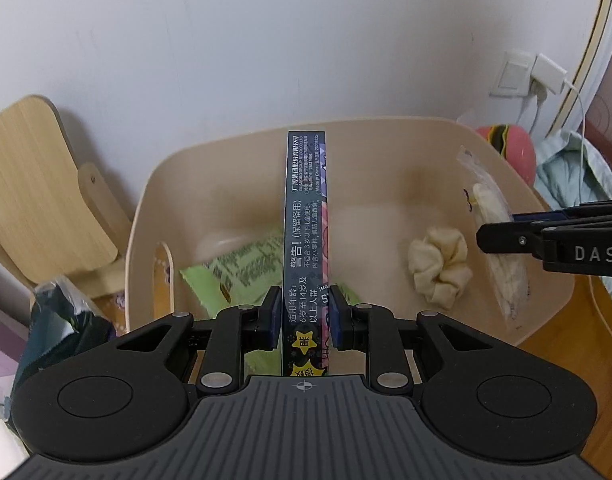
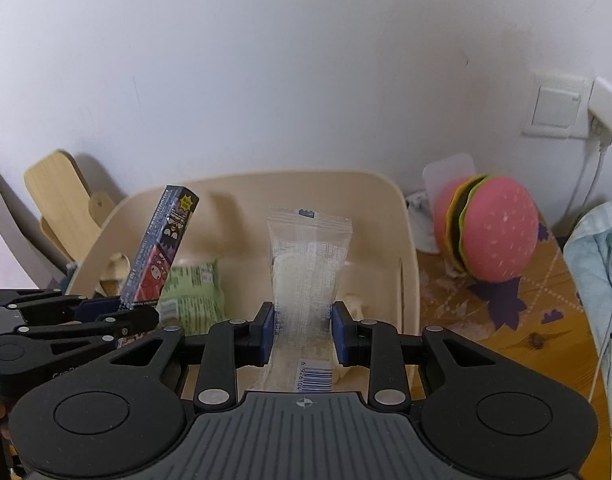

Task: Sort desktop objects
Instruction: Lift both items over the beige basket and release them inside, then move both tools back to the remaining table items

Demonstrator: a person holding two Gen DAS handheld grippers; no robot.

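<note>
My left gripper [image 1: 305, 316] is shut on a long dark printed box [image 1: 305, 216] and holds it over the beige bin [image 1: 346, 126]. The box also shows in the right wrist view [image 2: 158, 248], tilted, with the left gripper [image 2: 118, 312] at its base. My right gripper [image 2: 302, 332] is shut on a clear plastic packet with white contents [image 2: 308, 264], held above the bin [image 2: 406, 240]. In the left wrist view the packet [image 1: 492, 216] leans by the bin's right wall, with the right gripper's fingers [image 1: 506, 234] on it.
Inside the bin lie a green packet [image 1: 242, 268], a cream scrunchie [image 1: 440, 268] and a small wooden board [image 1: 164, 276]. A pink burger toy [image 2: 490, 228] stands right of the bin on the orange table. A wooden chair [image 1: 38, 184] is at left. A wall socket [image 2: 556, 110] is at right.
</note>
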